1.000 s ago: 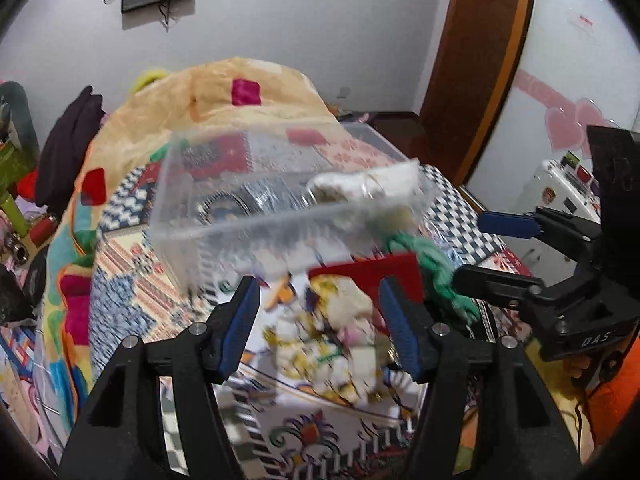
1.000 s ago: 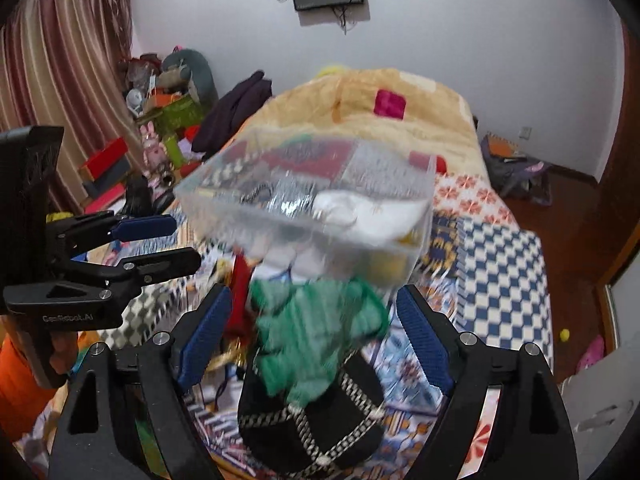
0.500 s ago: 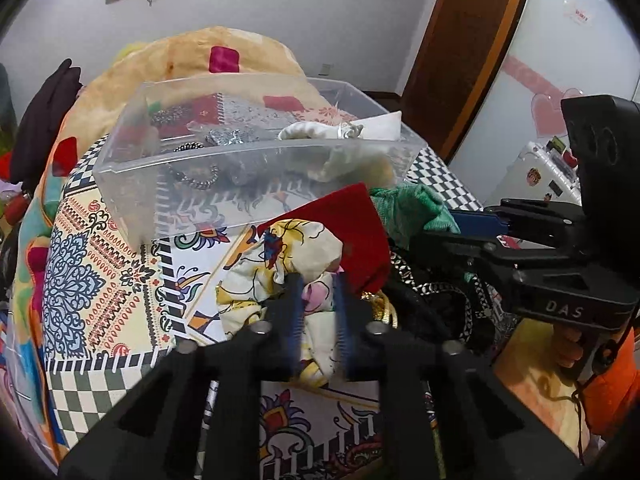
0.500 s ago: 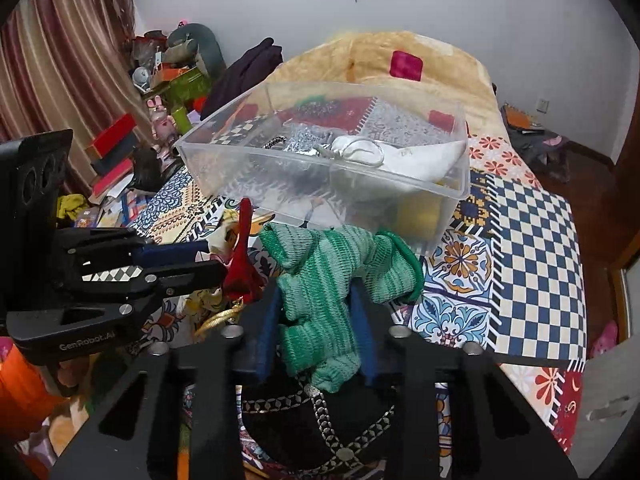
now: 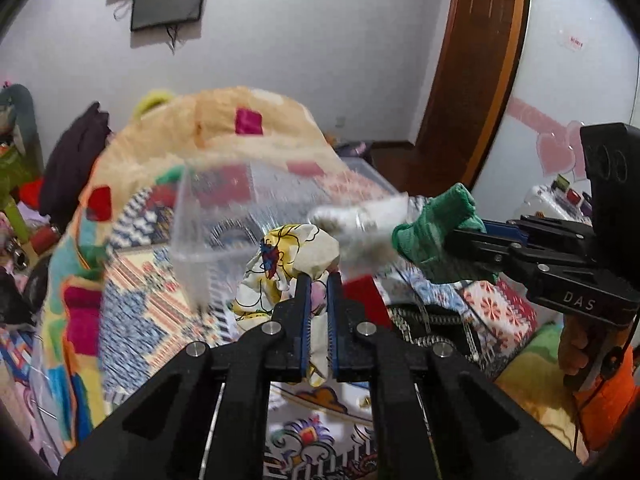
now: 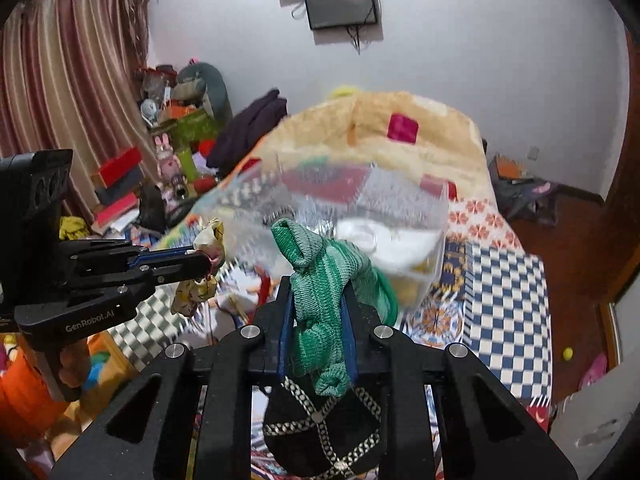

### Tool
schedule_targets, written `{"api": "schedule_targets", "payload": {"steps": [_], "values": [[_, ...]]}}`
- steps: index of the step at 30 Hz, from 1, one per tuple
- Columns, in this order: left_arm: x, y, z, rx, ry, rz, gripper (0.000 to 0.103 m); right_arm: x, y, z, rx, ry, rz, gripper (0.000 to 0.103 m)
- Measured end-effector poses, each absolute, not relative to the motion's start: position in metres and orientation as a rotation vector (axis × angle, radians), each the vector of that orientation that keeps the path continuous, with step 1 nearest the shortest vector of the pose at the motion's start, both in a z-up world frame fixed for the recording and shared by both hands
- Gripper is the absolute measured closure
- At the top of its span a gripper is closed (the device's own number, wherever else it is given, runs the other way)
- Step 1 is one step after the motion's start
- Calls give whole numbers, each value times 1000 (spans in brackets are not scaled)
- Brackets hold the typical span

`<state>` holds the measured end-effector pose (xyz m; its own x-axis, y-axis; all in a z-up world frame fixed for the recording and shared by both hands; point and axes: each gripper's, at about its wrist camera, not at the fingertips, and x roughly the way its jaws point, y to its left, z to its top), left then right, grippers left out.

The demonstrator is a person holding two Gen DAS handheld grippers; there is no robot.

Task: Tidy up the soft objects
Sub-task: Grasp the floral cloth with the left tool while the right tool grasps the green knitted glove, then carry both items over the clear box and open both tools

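Observation:
My left gripper (image 5: 316,280) is shut on a cream floral cloth (image 5: 288,256) and holds it raised in front of the clear plastic bin (image 5: 224,204). My right gripper (image 6: 316,292) is shut on a green knitted cloth (image 6: 320,280), also raised near the bin (image 6: 360,196). The green cloth (image 5: 436,232) and the right gripper (image 5: 480,236) show at the right of the left wrist view. The left gripper (image 6: 204,264) with the floral cloth (image 6: 200,276) shows at the left of the right wrist view. White items (image 6: 384,240) lie inside the bin.
A black cap with a chain pattern (image 6: 324,432) and a red cloth (image 5: 364,292) lie on the patterned bedspread (image 6: 508,300) below the grippers. A beige blanket (image 6: 400,128) is heaped behind the bin. Clutter stands at the left by the curtain (image 6: 72,100).
Both grippers closed on their cloths, the left on the floral one and the right on the green one, then lifted them off the bed toward the bin.

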<state>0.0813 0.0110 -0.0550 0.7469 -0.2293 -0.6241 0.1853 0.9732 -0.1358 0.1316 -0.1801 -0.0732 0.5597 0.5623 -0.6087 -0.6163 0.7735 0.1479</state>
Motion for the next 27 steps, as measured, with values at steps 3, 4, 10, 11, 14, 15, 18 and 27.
{"api": "schedule_targets", "payload": {"steps": [3, 4, 10, 11, 14, 15, 18, 27], "values": [[83, 18, -40, -72, 648, -200, 97, 134, -177, -62, -79, 645, 697, 84], [86, 19, -37, -76, 641, -195, 97, 136, -176, -58, -75, 634, 701, 84], [101, 29, -20, -94, 599, -160, 96, 147, -161, -42, -80, 579, 709, 84], [104, 31, -18, -93, 595, -154, 96, 148, -159, -42, -83, 575, 710, 84], [114, 33, -15, -87, 592, -133, 96, 157, -148, -39, -96, 566, 711, 84], [116, 34, -15, -86, 592, -128, 96, 161, -143, -39, -102, 564, 708, 84], [129, 37, -17, -78, 602, -105, 96, 174, -133, -41, -99, 572, 701, 84], [172, 38, -44, -70, 695, -74, 96, 217, -118, -72, -68, 702, 678, 84]]}}
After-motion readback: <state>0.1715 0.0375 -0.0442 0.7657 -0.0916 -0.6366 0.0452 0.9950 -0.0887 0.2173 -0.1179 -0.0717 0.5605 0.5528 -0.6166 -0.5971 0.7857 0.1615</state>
